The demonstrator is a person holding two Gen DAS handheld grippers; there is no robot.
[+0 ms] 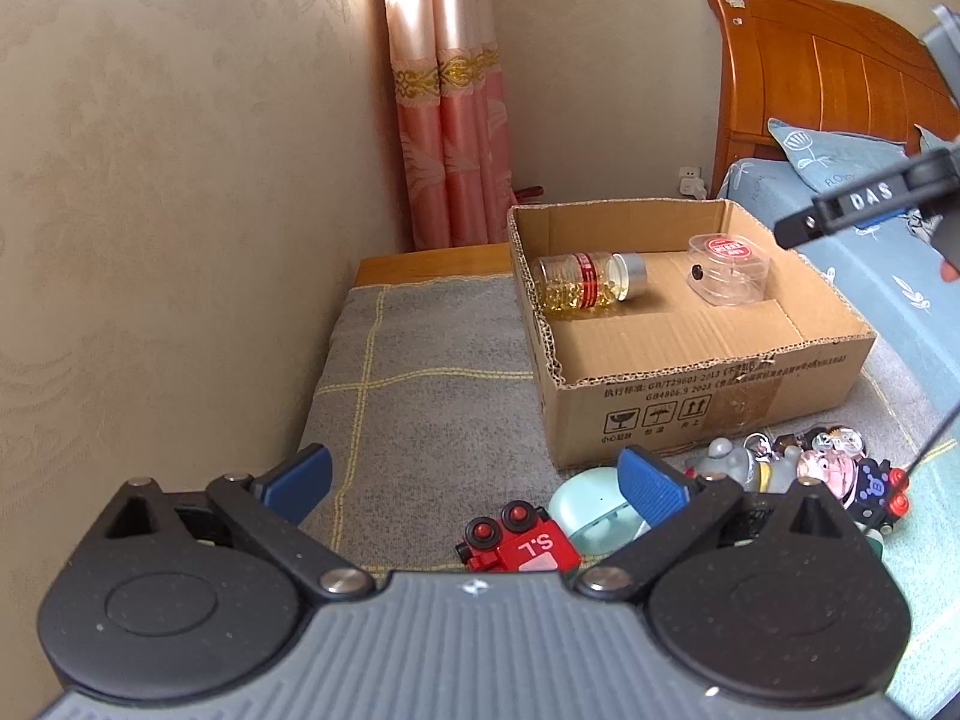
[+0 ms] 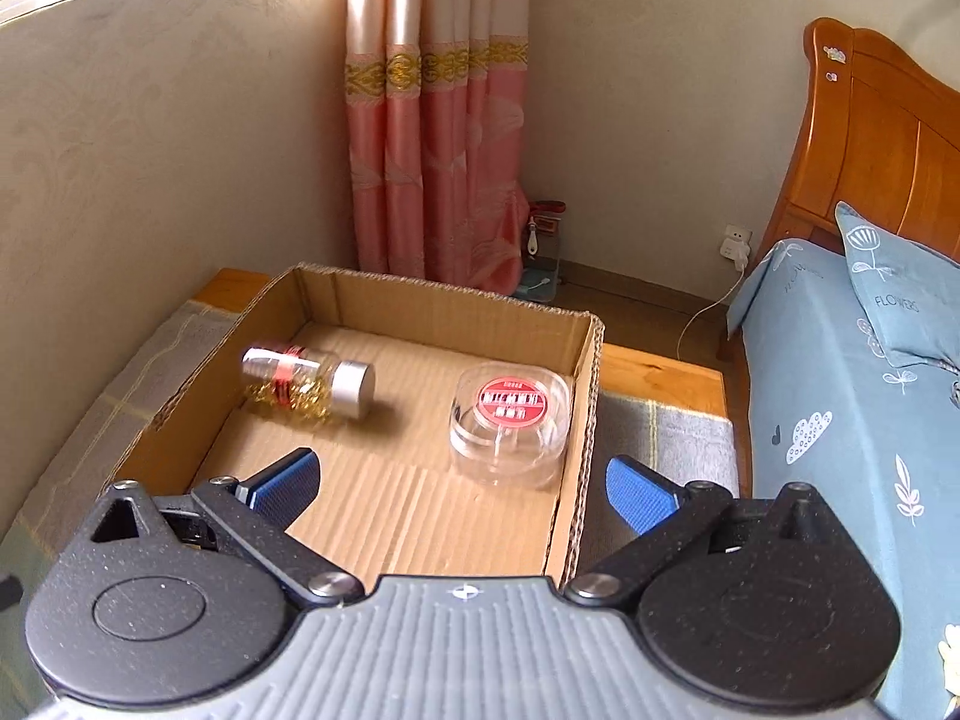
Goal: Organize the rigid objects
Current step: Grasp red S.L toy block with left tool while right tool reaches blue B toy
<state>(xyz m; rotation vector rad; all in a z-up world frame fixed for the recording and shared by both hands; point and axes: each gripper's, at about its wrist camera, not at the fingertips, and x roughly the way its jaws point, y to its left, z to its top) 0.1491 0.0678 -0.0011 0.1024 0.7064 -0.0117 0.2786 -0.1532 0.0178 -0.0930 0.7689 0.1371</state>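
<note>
An open cardboard box [image 1: 702, 384] [image 2: 576, 480] sits on a grey checked cloth [image 1: 420, 360]. Inside lie a capsule bottle with a silver cap [image 1: 585, 283] [image 2: 309, 387] on its side and a clear round container with a red label [image 1: 728, 267] [image 2: 510, 423]. In front of the box lie a red toy [image 1: 519, 540], a mint green case [image 1: 585, 513] and several keychain figures [image 1: 810, 468]. My left gripper [image 1: 474, 480] is open and empty, low above the red toy. My right gripper [image 2: 462, 489] is open and empty above the box's near right corner; its body also shows in the left wrist view [image 1: 864, 204].
A beige wall [image 1: 150, 210] runs along the left. A pink curtain [image 1: 450, 120] hangs behind the box. A bed with blue bedding [image 2: 840, 390] and a wooden headboard [image 1: 828, 72] stands on the right. A wall socket with a charger cable [image 2: 735, 246] is at the back.
</note>
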